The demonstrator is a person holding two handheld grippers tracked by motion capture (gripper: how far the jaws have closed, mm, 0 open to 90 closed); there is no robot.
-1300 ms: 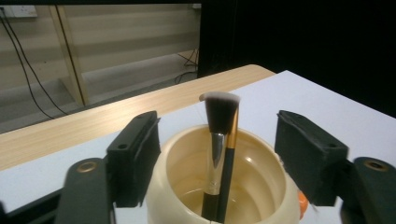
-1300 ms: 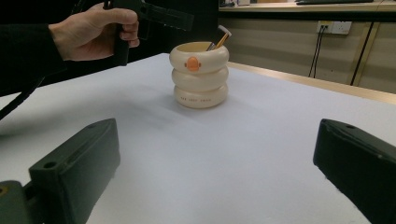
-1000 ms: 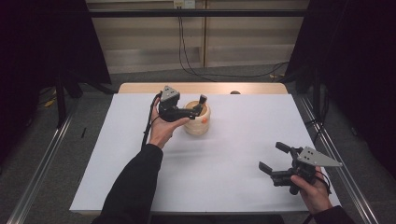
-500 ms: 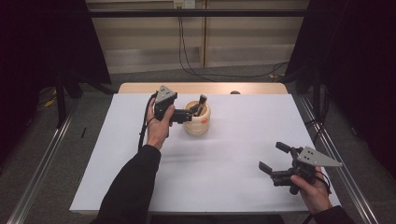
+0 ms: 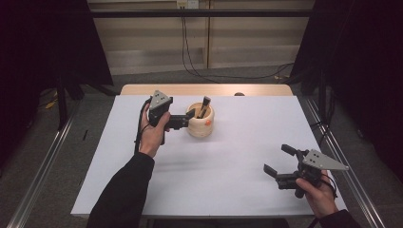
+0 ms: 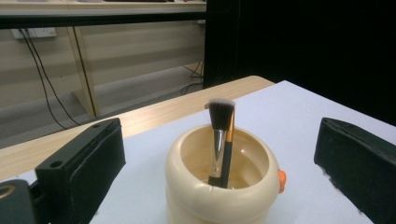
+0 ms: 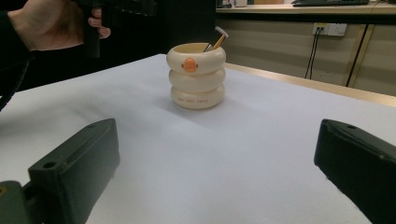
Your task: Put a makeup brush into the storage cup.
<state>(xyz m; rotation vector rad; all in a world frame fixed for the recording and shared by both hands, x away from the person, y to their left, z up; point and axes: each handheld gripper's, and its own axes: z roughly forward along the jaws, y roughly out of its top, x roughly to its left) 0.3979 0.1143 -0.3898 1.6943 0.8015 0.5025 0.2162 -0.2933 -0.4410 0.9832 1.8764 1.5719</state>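
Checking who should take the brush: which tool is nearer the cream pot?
Left. The left tool is open right beside the pot; the right tool is open far off, near the table's front edge.

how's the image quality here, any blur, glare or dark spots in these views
High view: dim and soft, black drapes at both sides, the white table evenly lit without glare. Left gripper view: the brush in the cream holder is fairly sharp, its bristle tip slightly smeared; the near jaws are soft. Right gripper view: the holder is clear with a faint shadow beside it; the near jaws are blurred.
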